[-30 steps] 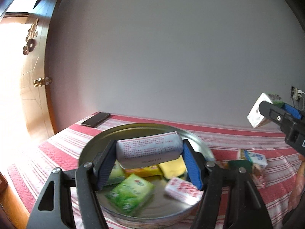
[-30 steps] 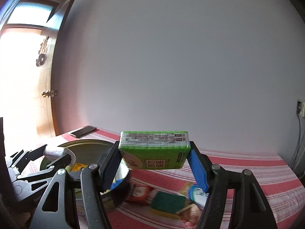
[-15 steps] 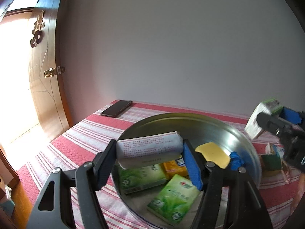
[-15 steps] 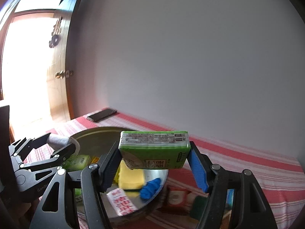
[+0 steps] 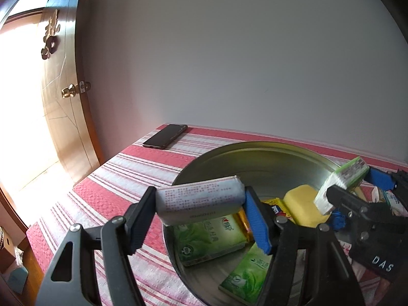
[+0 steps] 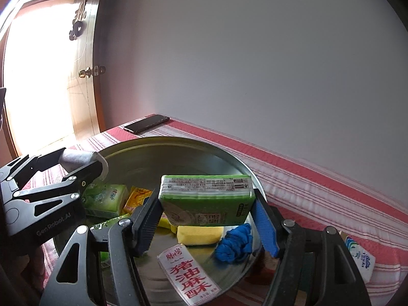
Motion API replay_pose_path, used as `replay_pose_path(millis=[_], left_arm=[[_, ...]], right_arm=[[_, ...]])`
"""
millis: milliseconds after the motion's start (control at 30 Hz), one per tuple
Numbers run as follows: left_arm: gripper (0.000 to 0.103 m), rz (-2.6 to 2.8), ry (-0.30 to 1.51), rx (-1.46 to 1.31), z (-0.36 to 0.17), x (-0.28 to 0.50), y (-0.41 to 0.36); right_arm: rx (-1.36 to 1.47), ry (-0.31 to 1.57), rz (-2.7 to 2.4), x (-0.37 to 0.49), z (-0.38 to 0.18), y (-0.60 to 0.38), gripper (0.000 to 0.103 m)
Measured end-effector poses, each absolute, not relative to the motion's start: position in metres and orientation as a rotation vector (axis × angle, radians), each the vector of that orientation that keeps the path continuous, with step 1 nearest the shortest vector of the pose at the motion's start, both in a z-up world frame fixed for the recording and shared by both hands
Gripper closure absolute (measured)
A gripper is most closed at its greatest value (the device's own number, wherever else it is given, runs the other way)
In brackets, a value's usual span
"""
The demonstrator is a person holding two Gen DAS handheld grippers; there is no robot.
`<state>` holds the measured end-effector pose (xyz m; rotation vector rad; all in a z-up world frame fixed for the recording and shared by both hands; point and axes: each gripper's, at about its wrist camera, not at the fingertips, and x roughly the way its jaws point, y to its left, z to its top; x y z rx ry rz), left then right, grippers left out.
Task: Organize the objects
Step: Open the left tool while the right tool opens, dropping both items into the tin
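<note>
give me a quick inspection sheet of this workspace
surface: red and white striped cloth over the table
job's things: metal basin holding green packs, yellow sponge, blue cloth, red-lettered packet
clutter: phone near the far edge; more packets outside the basin
grippers: left gripper shut on white roll; right gripper shut on green pack, both above the basin
cables: nothing seen
surroundings: plain wall, wooden door with brass knob

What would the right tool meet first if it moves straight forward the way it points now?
Probably the far wall of the metal tray. The right tool, shut on the green tissue pack, hangs over the tray; depth is unclear, so it may pass above the rim.
</note>
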<state>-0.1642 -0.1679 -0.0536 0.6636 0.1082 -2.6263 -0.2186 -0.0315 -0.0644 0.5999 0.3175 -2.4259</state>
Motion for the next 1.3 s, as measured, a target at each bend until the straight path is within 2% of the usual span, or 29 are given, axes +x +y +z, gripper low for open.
replay_pose_path(millis=[233,300,367,467,733,1000,1300], left_arm=[[0.033,-2.61,0.105,0.655,-0.053,-0.164,-0.17],[0.018,-2.597,0.093,0.628,-0.051,-0.162,-0.168],[0.009,-2.591,0.088,0.594,-0.049,-0.159,-0.167],[0.001,-2.578,0.091,0.542,-0.046,-0.153,-0.165],[0.001,-2.643,0.087,0.462,-0.034,-0.141,-0.142],[0.001,-2.756,0.041,0.492,-0.031,-0.142,-0.081],[0.0,-2.868,-0.086,0.57,-0.038,-0.156,-0.004]], right_arm=[[0.632,0.319,-2.397,-0.22,-0.069,-0.034,0.032],[0.612,0.371,-2.428,-0.217,-0.07,-0.037,0.027],[0.58,0.388,-2.43,-0.212,-0.07,-0.036,0.022],[0.563,0.376,-2.44,-0.208,-0.067,-0.028,0.022],[0.526,0.305,-2.53,-0.199,-0.059,0.052,0.022],[0.603,0.224,-2.64,-0.204,-0.061,0.163,0.022],[0.782,0.185,-2.566,-0.225,-0.08,0.205,0.022]])
